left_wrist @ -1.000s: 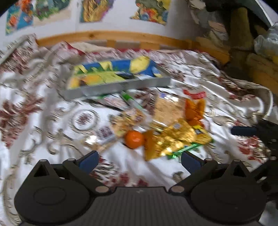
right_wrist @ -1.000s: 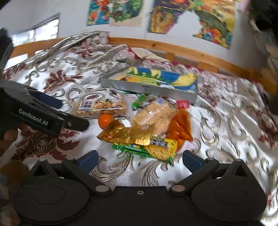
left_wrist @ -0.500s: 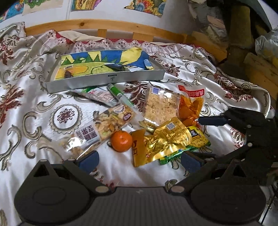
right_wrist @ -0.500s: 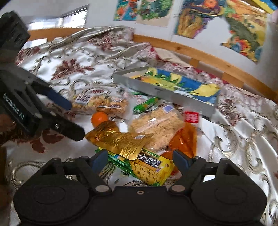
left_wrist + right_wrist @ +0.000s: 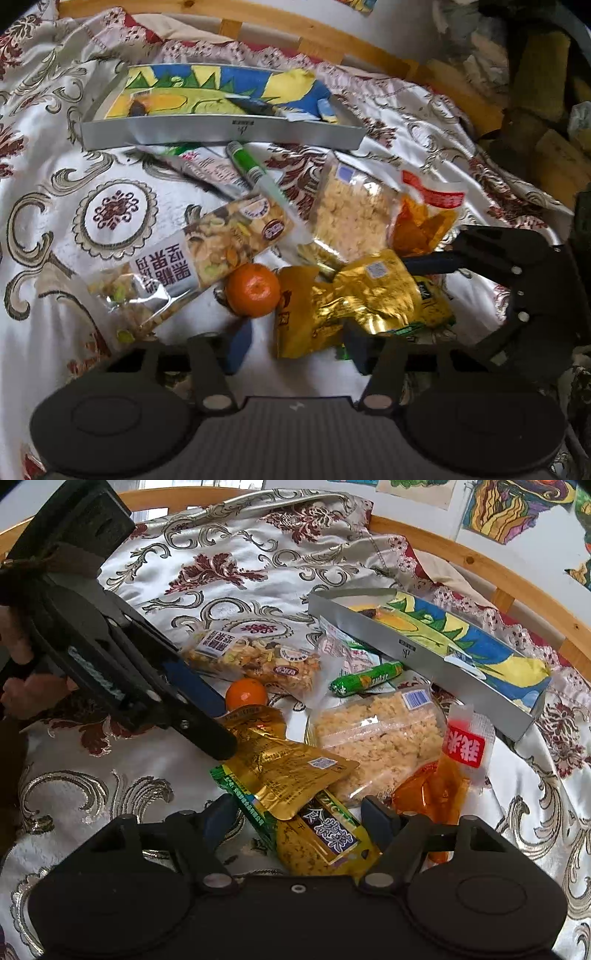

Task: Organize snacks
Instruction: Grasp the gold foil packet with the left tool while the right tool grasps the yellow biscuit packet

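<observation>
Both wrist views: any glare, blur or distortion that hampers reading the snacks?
Left wrist view: soft throughout, glare on the gold pouch, fisheye bends the silver tray edge, right side dark. Right wrist view: sharper, print on the green-yellow packet legible, sheen on the bedspread, headboard curved by the lens.

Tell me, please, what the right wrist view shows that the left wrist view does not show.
Only the right wrist view shows the person's hand holding the left gripper, and the wall pictures. Only the left wrist view shows the yellow blocks beside the bed. Both show the gold packet, the mandarin and the grey tray. Both grippers' jaws are closing.
</observation>
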A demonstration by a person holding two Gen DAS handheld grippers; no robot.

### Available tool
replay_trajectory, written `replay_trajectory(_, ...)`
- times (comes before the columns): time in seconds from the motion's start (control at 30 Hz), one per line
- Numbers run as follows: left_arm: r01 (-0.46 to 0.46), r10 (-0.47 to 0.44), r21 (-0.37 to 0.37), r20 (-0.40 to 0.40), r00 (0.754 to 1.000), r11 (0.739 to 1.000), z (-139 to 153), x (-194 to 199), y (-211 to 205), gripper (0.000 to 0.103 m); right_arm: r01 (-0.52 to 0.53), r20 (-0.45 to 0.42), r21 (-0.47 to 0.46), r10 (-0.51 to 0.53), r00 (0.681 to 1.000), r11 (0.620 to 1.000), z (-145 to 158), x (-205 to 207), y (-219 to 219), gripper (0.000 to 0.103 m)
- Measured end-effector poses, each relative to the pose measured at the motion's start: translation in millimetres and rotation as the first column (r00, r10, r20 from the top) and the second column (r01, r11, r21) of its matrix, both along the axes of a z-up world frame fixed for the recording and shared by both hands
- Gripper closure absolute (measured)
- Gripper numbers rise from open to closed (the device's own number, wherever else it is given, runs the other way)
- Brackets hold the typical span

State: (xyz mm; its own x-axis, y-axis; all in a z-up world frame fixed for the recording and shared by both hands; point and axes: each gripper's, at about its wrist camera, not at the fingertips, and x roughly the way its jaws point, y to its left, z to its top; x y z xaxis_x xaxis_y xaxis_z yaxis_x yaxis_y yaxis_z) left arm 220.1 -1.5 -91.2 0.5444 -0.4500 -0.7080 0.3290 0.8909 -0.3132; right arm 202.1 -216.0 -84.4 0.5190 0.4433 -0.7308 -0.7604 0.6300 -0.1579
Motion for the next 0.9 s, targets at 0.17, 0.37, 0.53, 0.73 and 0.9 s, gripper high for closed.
replay_trajectory(0.17, -0.031, 0.03, -0.013, -0.058, 0.998, 0.999, -2, 3, 7, 0.083, 0.053, 0.014, -0.037, -0.052, 0.999, 0.998, 0, -14, 3, 0.037)
replay_trajectory(0.37, -0.017, 0.022, 0.061, -0.088, 0.996, 0.998, 5, -6, 5, 0.084, 0.148, 0.01, -0.066, -0.147, 0.989, 0.987, 5, -44, 9, 0.047)
replay_trajectory(0.53, -0.016, 0.024, 0.08, -0.099, 0.995, 0.997, 10, -15, 11, 0.084, 0.199, -0.001, -0.061, -0.199, 0.98, 0.978, 11, -75, 11, 0.047)
replay_trajectory(0.73, -0.025, 0.029, 0.057, -0.075, 0.997, 0.998, 15, -19, 9, 0.044, 0.249, 0.025, -0.026, -0.248, 0.968, 0.968, 8, -80, 6, 0.036)
replay_trajectory(0.9, -0.043, 0.045, 0.058, -0.041, 0.998, 0.997, 18, -15, -1, 0.015, 0.268, 0.014, 0.022, -0.268, 0.963, 0.963, 0, -71, 2, 0.027)
